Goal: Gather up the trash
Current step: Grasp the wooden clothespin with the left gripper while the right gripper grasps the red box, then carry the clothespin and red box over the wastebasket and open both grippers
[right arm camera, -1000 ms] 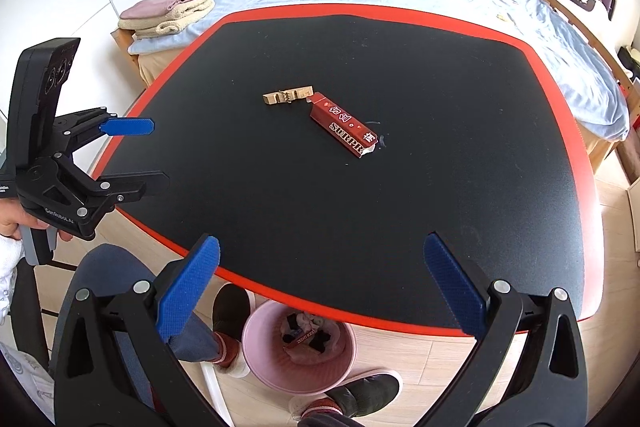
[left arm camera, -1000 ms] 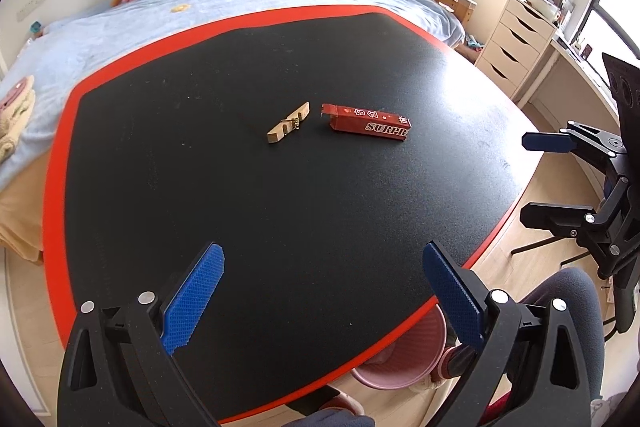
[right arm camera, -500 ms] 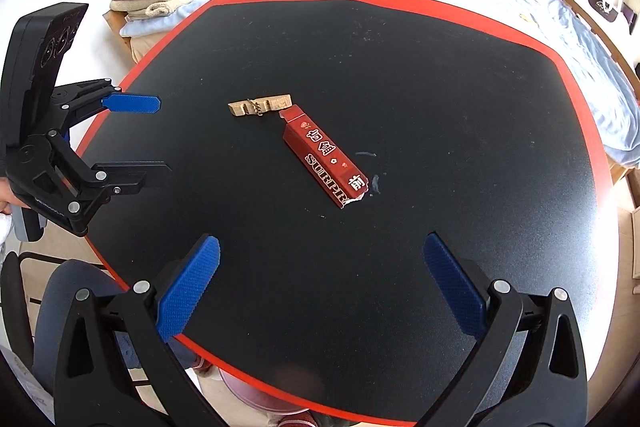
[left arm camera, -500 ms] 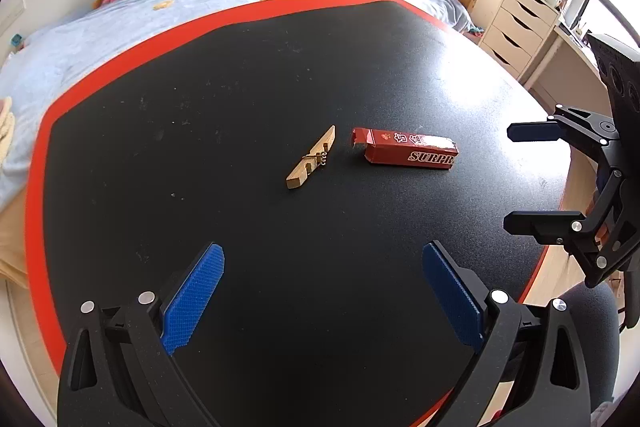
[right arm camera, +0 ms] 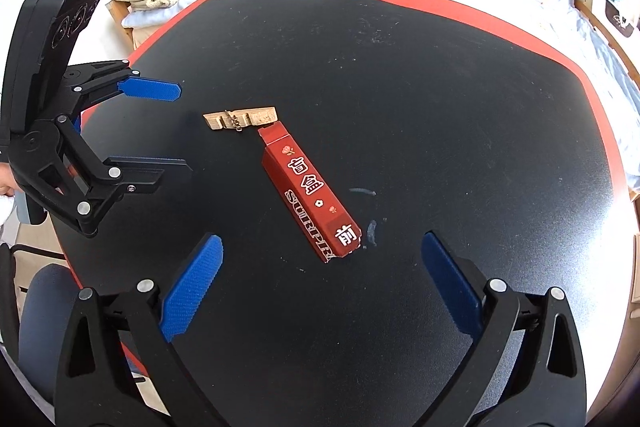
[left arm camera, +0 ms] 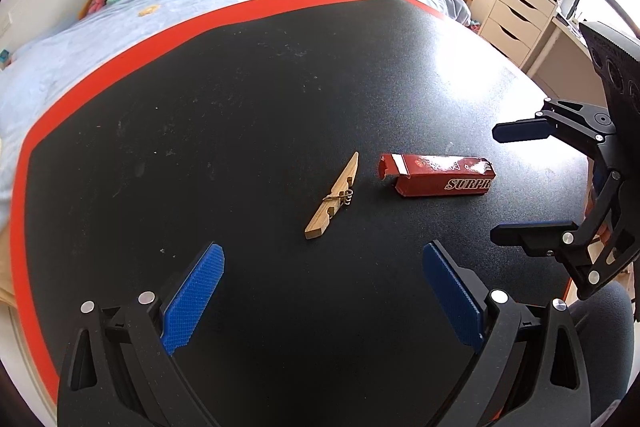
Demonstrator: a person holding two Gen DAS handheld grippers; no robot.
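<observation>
Over the black table (left arm camera: 240, 107), both wide-jawed grippers have closed in on the red box (right arm camera: 312, 195).

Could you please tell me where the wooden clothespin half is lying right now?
The wooden clothespin half lies on the black table, near its middle, just left of the red box in the left wrist view.

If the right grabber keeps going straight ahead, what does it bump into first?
Probably the long red cardboard box. It lies on the black table just ahead of the open right hand-held gripper, its near end between the blue fingertips. The gripper's height above the table is unclear, so it may pass over.
</observation>
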